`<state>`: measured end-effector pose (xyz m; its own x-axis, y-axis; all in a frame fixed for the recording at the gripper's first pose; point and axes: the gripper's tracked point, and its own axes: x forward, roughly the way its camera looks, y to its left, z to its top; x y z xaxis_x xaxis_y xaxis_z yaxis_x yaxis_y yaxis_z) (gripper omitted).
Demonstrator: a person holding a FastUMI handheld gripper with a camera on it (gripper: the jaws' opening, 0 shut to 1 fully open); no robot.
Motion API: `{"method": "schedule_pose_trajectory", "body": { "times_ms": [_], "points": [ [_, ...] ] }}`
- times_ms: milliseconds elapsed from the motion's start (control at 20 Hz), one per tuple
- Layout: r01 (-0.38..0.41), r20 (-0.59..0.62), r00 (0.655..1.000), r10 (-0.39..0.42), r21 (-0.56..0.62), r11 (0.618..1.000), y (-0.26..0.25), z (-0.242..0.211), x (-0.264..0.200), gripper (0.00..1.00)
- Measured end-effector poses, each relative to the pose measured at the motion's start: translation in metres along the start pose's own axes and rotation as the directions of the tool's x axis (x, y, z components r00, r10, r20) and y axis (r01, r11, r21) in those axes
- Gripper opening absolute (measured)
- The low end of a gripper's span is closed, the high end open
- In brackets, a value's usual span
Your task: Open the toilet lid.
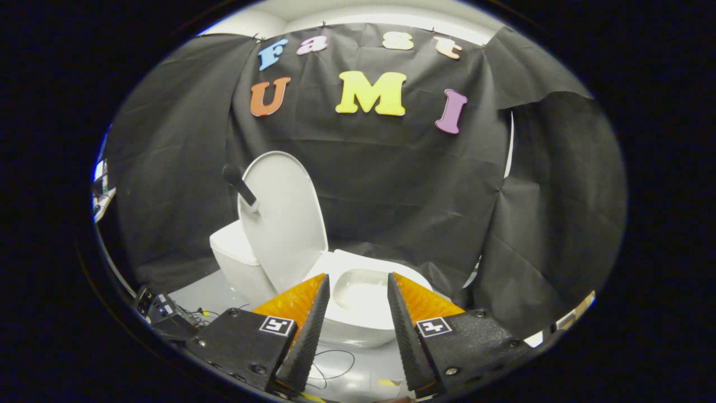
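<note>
The gripper (pixel 358 280) has its fingers spread, pinching nothing. Beyond them stands the toilet (pixel 358 313), its lid (pixel 285 215) raised upright, with a dark handle (pixel 239 183) seemingly fixed to it. No readable brand shows on either.

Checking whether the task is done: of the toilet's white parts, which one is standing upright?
The lid, raised beside the tank with a dark handle on it. The bowl lies open, beyond the open gripper.
</note>
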<state>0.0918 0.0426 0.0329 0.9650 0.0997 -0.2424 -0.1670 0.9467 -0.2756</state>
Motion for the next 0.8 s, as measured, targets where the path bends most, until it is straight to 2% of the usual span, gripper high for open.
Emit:
{"method": "schedule_pose_trajectory", "body": {
  "times_ms": [400,600,800],
  "points": [
    [0.086,0.131,0.987,-0.095,0.073,0.994,-0.04,-0.007,-0.073,0.66],
    [0.138,0.177,0.973,-0.147,0.063,0.988,-0.056,-0.012,-0.1,0.66],
    [0.163,0.175,0.97,-0.171,0.061,0.985,-0.068,-0.018,-0.113,1.0]
  ]
}}
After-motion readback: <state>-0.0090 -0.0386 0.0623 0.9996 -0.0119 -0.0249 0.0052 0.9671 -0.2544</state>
